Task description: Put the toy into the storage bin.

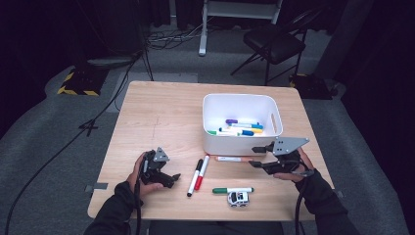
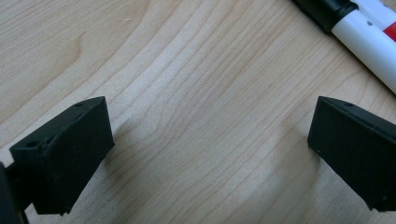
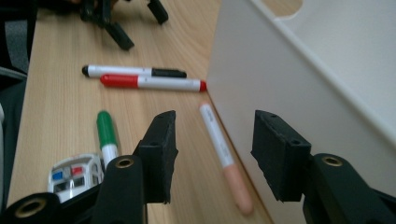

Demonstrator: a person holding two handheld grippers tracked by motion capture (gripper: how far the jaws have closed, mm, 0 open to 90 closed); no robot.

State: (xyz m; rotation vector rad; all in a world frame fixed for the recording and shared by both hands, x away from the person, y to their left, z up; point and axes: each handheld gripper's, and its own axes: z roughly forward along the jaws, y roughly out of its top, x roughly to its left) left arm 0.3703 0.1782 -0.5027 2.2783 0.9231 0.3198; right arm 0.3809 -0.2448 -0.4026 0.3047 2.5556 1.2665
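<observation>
Toy car (image 1: 238,198): nearest in the high view, on the table (image 1: 156,117) by the green marker (image 1: 233,190).
Right gripper (image 1: 260,155): unclenched, empty, beside the white bin (image 1: 210,142).
Left gripper (image 2: 205,154): left gripper view, spread wide over bare wood, holding nothing.
Peach marker (image 3: 224,156): right gripper view, flat along the bin wall, between the jaws' line.
Handling: likely light, stiff, smooth; pinch mid-barrel.

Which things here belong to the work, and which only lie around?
In the work: right gripper, peach marker, white bin, black marker, red marker, green marker.
Lying about: toy car, folding chair.
</observation>
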